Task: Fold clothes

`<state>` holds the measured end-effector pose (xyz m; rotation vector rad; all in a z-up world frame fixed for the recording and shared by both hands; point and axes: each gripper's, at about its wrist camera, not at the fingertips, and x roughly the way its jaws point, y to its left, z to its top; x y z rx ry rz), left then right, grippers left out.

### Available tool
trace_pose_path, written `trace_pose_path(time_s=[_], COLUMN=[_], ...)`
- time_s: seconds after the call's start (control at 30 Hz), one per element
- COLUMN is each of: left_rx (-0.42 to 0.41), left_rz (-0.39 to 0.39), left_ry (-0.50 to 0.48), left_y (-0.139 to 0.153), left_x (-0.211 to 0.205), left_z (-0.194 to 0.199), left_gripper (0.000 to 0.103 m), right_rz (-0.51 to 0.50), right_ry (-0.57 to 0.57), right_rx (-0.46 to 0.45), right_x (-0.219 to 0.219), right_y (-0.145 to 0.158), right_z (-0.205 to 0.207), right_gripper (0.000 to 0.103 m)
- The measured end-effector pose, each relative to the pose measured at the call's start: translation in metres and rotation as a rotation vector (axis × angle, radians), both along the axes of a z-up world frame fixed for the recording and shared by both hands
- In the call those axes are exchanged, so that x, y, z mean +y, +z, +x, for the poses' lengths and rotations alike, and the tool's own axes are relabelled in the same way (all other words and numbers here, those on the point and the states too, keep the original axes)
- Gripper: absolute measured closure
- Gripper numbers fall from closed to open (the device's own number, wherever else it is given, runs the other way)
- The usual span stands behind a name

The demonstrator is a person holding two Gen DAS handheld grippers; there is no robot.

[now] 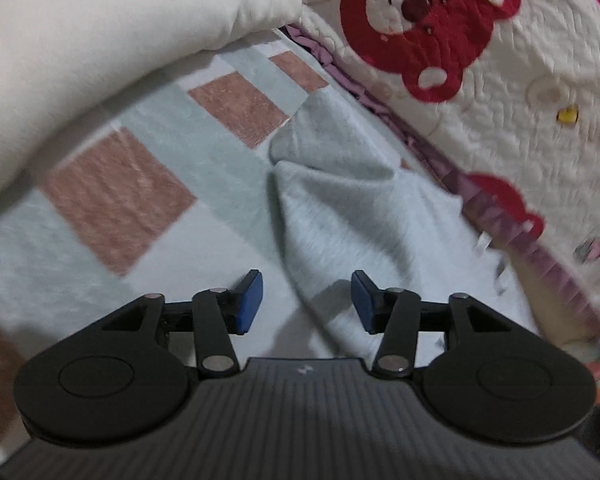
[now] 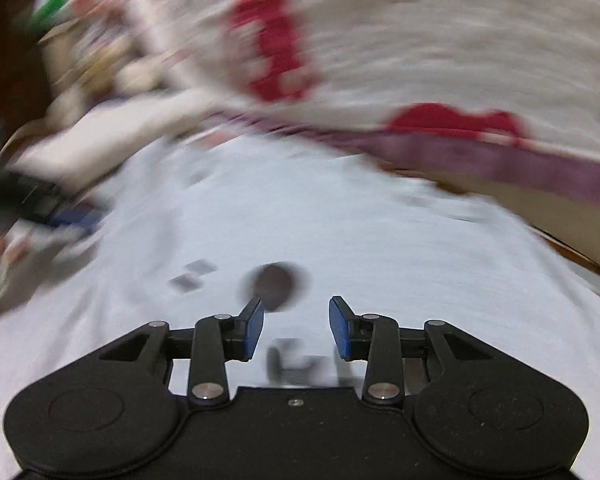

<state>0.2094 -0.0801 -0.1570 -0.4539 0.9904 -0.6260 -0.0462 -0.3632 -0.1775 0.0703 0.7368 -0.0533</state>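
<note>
Blue-padded left claw (image 1: 307, 302) agape, empty.

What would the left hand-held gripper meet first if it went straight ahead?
Probably the light grey garment lying just ahead of the open left hand-held gripper; depth is unclear.

I'm seeing soft, matt grey knit cloth (image 1: 340, 216) lying on a fuzzy checked blanket (image 1: 116, 200), beside a stitched, puckered quilt (image 1: 520, 92). My left gripper (image 1: 306, 302) is showing matt black plastic, dull blue rubbery pads (image 1: 249, 300) and shiny metal pins.
</note>
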Motion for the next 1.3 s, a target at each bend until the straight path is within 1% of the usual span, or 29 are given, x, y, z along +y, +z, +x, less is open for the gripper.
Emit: trace_pose_path(time_s=[0.03,0.1,0.2,0.3,0.33,0.37,0.4,0.43,0.5,0.53,0.6,0.67,0.7,0.77,0.8,0.83,0.93,0.97,1.0,1.03,1.1,1.17,1.2,1.23,1.3], left_rx=[0.018,0.049,0.042,0.020,0.009,-0.002,-0.014,-0.035,-0.125,-0.168,-0.247,-0.287,-0.295,-0.239,-0.187,-0.153,-0.206,-0.224,-0.242,-0.260,-0.295,-0.331,-0.352,-0.378,-0.391], left_rz=[-0.034,-0.094,-0.097,-0.079,-0.062,-0.045,-0.024,-0.004,0.024,0.003,-0.028,-0.032,-0.032,-0.006,0.045,0.087,0.134,0.150,0.166,0.182,0.213,0.245,0.260,0.274,0.323], left_ry=[0.009,0.024,0.035,0.051,0.049,0.032,-0.026,-0.077,-0.142,-0.184,-0.276,-0.385,-0.441,-0.560,-0.612,-0.648,-0.640,-0.637,-0.634,-0.631,-0.625,-0.619,-0.616,-0.616,-0.633], left_y=[-0.003,-0.009,-0.010,-0.008,-0.007,-0.005,-0.003,0.001,0.021,0.032,0.053,0.063,0.066,0.056,0.046,0.039,0.042,0.044,0.045,0.046,0.049,0.051,0.052,0.051,0.050], left_x=[0.001,0.000,-0.012,-0.023,-0.027,-0.033,-0.041,-0.048,-0.062,-0.068,-0.082,-0.104,-0.115,-0.138,-0.148,-0.154,-0.138,-0.133,-0.128,-0.122,-0.112,-0.101,-0.096,-0.094,-0.090], left_z=[0.003,0.009,0.017,0.025,0.028,0.030,0.031,0.029,0.013,0.000,-0.029,-0.061,-0.077,-0.105,-0.117,-0.125,-0.131,-0.133,-0.135,-0.137,-0.141,-0.145,-0.145,-0.141,-0.132], left_gripper=[0.046,0.041,0.041,0.041,0.043,0.056,0.101,0.099,0.100,0.100,0.099,0.099,0.099,0.097,0.089,0.086,0.084,0.081,0.081,0.080,0.070,0.066,0.062,0.060,0.058], right_rz=[-0.016,-0.053,-0.098,-0.109,-0.106,-0.094,-0.079,-0.064,-0.034,-0.014,0.036,0.086,0.110,0.162,0.184,0.192,0.164,0.163,0.181,0.206,0.258,0.316,0.348,0.385,0.441], right_ry=[0.051,0.132,0.213,0.247,0.252,0.249,0.246,0.242,0.235,0.202,0.075,-0.052,-0.115,-0.228,-0.254,-0.266,-0.261,-0.261,-0.267,-0.276,-0.293,-0.303,-0.307,-0.309,-0.278], right_rx=[0.017,0.048,0.080,0.085,0.084,0.081,0.078,0.075,0.069,0.057,0.015,-0.028,-0.049,-0.085,-0.090,-0.093,-0.103,-0.110,-0.113,-0.109,-0.098,-0.073,-0.064,-0.060,-0.053], right_x=[0.013,0.033,0.050,0.056,0.057,0.055,0.053,0.051,0.046,0.039,0.014,-0.011,-0.023,-0.046,-0.054,-0.057,-0.052,-0.050,-0.049,-0.049,-0.051,-0.053,-0.053,-0.053,-0.047], right_y=[-0.003,-0.010,-0.018,-0.023,-0.024,-0.024,-0.024,-0.024,-0.025,-0.023,-0.018,-0.013,-0.011,-0.006,-0.005,-0.004,0.002,0.004,0.004,0.002,0.000,-0.003,-0.004,-0.004,-0.002], right_z=[0.007,0.017,0.026,0.031,0.031,0.031,0.030,0.030,0.028,0.026,0.017,0.008,0.003,-0.006,-0.009,-0.012,-0.020,-0.023,-0.025,-0.026,-0.028,-0.028,-0.028,-0.028,-0.028], right_gripper=[0.058,0.058,0.058,0.056,0.055,0.054,0.054,0.053,0.053,0.054,0.054,0.054,0.054,0.054,0.054,0.054,0.054,0.054,0.054,0.054,0.054,0.054,0.054,0.053,0.050])
